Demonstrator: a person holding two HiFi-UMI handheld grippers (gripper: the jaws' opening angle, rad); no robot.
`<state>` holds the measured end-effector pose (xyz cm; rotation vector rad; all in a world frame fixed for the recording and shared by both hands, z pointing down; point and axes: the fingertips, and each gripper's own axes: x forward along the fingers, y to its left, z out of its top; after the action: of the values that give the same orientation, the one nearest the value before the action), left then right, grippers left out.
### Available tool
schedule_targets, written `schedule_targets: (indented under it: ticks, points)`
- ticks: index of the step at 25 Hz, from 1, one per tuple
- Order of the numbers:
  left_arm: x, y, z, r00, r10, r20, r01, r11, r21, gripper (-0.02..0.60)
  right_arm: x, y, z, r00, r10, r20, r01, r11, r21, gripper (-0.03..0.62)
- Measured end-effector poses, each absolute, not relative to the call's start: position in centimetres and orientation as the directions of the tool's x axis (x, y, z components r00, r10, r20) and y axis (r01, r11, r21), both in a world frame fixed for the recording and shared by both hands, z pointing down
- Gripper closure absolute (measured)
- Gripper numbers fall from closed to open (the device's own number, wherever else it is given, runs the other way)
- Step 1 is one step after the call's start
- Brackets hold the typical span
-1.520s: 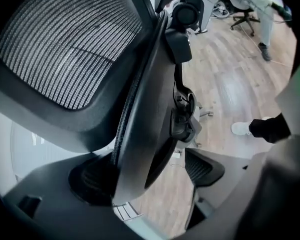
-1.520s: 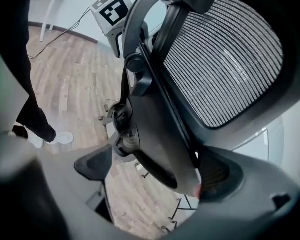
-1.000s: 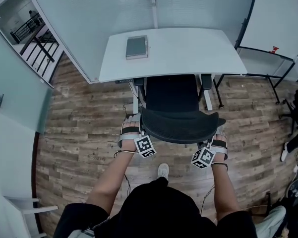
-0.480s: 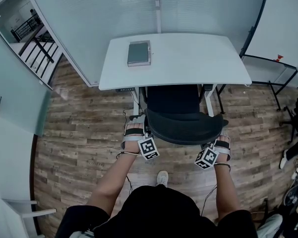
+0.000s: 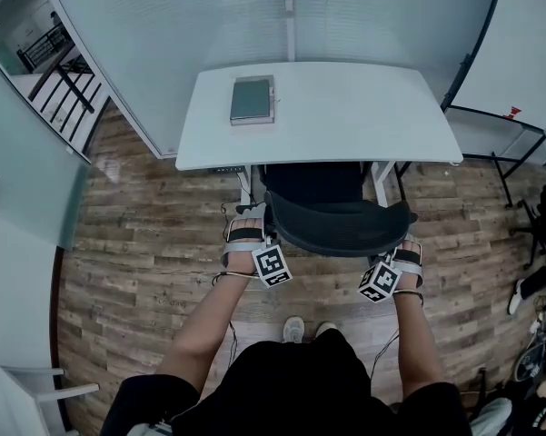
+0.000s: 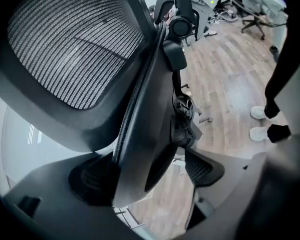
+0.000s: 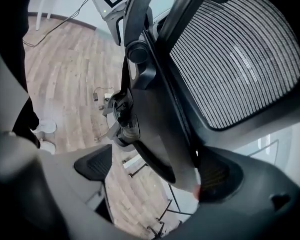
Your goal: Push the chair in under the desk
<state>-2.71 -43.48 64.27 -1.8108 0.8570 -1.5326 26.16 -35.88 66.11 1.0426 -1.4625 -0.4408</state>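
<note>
The chair (image 5: 336, 216) is most of the way in. In the head view its seat (image 5: 313, 182) runs under the desk (image 5: 345, 116), with only a dark strip of it showing past the desk's near edge. The backrest (image 5: 338, 228) stands just outside that edge, near it but not touching, and sits roughly centred between the desk's 2 legs. By my reading the push is nearly done. What is left is a short, straight shove until the backrest comes up close to the desk's edge, and then letting go.

Both grippers are on the side of the backrest away from the desk, 1 at each end. The left gripper (image 5: 245, 232) is at the end nearer the desk's left leg and the right gripper (image 5: 402, 254) at the end nearer its right leg.

In the left gripper view the jaws are spread, with the dark backrest frame (image 6: 145, 134) standing between them. It lies against the outer pad, while bare floor (image 6: 229, 84) shows between it and the inner pad. The right gripper view mirrors this: the jaws are apart, the frame presses on the outer pad, and there is a gap to the inner one. So neither gripper is clamping. Each straddles a side edge of the backrest and bears on it, which suits pushing toward the desk.
</note>
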Motion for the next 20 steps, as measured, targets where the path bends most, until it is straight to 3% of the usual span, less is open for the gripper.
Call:
schedule_targets:
  ticks: [20]
  points:
    - [-1.5, -50.7, 64.4, 0.041, -0.800, 0.599, -0.135, -0.598, -0.790, 0.137, 27.7, -44.2, 65.9, 0.039, -0.824, 0.565, -0.309, 0.528, 0.791, 0.077]
